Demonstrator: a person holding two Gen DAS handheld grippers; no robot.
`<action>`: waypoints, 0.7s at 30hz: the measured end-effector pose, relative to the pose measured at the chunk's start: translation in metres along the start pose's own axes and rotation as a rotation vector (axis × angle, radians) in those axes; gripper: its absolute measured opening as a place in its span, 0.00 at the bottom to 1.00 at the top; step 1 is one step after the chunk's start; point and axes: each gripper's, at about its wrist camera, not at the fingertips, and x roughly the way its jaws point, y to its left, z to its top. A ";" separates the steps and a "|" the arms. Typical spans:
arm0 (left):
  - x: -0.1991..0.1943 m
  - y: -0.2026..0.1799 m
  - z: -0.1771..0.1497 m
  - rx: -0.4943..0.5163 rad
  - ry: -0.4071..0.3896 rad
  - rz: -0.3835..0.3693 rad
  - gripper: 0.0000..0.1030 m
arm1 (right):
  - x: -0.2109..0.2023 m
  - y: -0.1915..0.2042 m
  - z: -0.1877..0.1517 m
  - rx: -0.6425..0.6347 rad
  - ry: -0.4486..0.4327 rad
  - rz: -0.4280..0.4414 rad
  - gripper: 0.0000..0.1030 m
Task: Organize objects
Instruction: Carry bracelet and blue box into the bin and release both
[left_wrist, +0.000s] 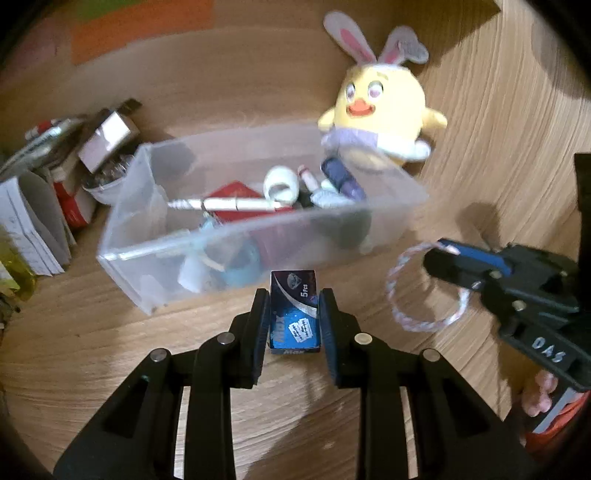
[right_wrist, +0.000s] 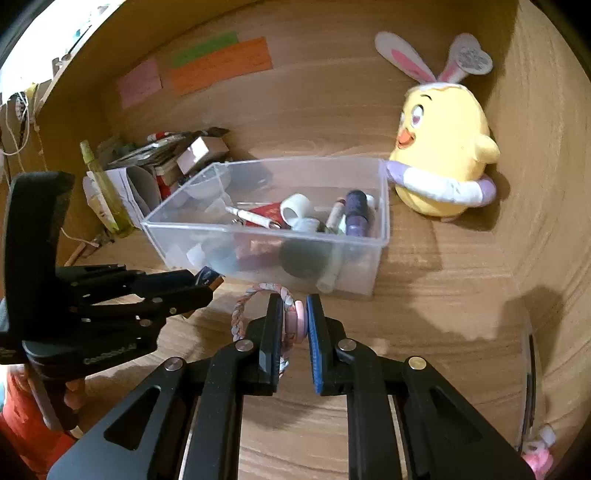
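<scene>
Left claw (left_wrist: 293, 325) nearest, pinching a small blue blade box (left_wrist: 294, 312) upright between both pads, lifted off the desk (left_wrist: 110, 350). I see it clamped on the box's long sides, box end poking forward past the fingertips. Right claw (right_wrist: 295, 325) is pressed together on a braided hair tie (right_wrist: 258, 306), gripping it at the pink bead, loop hanging out to the left of the claw.

Both claws sit just in front of the clear plastic bin (left_wrist: 122, 254), near its front wall. Bin already has pens, a tape roll, a red card and tubes inside. My guess at the step: carry both items over the front rim and drop them in. To do it well I'd raise each claw enough to clear the rim, go one at a time so the claws don't bump, and release over a free patch, left half of the bin looks less crowded. The hair tie loop may snag on the rim, so bring it in high.

Behind the bin, a yellow chick plush (right_wrist: 443, 155) touches the far right corner. Stack of papers and boxes (left_wrist: 44, 206) left of the bin.
</scene>
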 end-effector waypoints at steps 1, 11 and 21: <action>-0.005 0.001 0.002 -0.004 -0.017 0.005 0.26 | 0.000 0.001 0.002 -0.001 -0.004 0.005 0.11; -0.033 0.017 0.027 -0.047 -0.121 0.002 0.26 | 0.001 0.008 0.032 -0.019 -0.062 0.016 0.11; -0.035 0.037 0.051 -0.093 -0.162 0.015 0.26 | 0.001 0.006 0.075 -0.047 -0.133 -0.009 0.11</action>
